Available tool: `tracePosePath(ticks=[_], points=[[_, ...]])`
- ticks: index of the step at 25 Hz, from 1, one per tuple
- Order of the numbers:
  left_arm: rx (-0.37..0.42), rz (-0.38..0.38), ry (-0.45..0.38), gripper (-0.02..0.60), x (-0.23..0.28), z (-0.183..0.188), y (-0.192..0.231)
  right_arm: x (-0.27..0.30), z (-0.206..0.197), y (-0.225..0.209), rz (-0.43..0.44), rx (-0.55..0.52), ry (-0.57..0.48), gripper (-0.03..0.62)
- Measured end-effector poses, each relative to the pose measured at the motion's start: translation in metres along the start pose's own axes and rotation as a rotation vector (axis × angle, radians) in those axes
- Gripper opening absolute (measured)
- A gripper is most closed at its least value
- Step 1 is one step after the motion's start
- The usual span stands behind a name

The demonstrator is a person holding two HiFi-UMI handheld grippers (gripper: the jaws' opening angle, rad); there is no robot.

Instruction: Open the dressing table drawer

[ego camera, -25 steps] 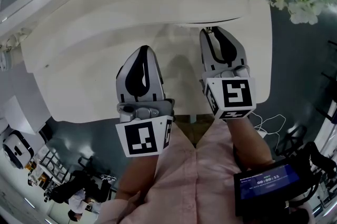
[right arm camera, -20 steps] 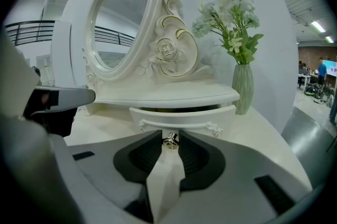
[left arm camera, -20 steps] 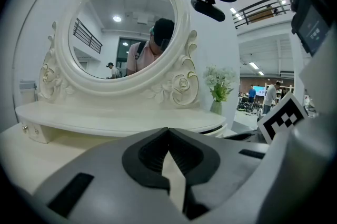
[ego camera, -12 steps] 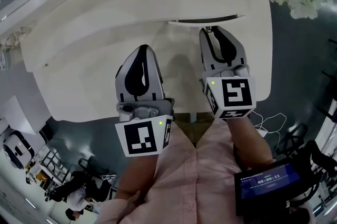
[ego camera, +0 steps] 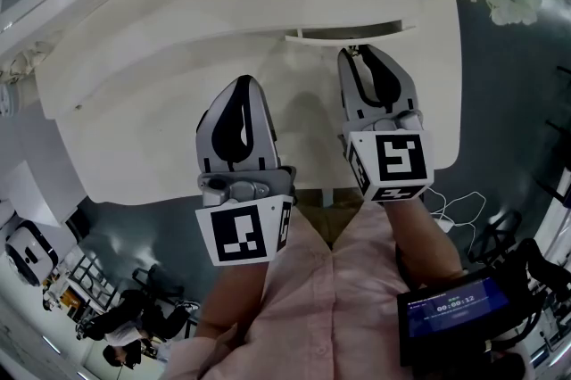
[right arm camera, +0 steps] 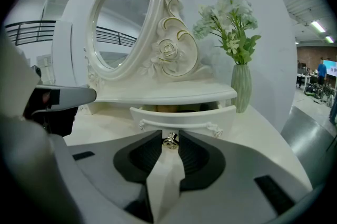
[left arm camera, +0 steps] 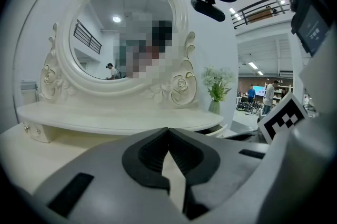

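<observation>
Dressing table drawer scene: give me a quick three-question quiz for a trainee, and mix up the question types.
1. Multiple choice: what is the right claw closed on?
A. the flower vase
B. the drawer knob
C. the mirror frame

2. True or false: the left claw is holding something.

3. Short answer: is the drawer shut or partly open?

Key
1. B. The gold knob sits between the right claw's tips.
2. False. Its tips meet with nothing between them.
3. Partly open. The front stands out from under the shelf, with a dark gap above it.
</observation>
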State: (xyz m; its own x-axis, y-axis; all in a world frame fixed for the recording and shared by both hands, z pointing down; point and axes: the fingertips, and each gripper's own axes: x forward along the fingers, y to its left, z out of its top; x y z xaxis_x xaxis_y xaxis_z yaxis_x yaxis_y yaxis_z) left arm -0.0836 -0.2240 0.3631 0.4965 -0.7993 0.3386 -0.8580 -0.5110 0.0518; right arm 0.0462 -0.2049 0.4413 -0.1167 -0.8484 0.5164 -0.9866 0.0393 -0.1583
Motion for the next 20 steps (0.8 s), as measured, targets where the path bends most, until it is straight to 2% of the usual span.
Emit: tracePosePath(ticks=[20], points=[[0.010, -0.009, 0.000, 0.021, -0.0058, -0.0024, -0.0096, -0.0087, -0.0076, 0.0006, 0.003, 0.004, 0.001, 0.107]])
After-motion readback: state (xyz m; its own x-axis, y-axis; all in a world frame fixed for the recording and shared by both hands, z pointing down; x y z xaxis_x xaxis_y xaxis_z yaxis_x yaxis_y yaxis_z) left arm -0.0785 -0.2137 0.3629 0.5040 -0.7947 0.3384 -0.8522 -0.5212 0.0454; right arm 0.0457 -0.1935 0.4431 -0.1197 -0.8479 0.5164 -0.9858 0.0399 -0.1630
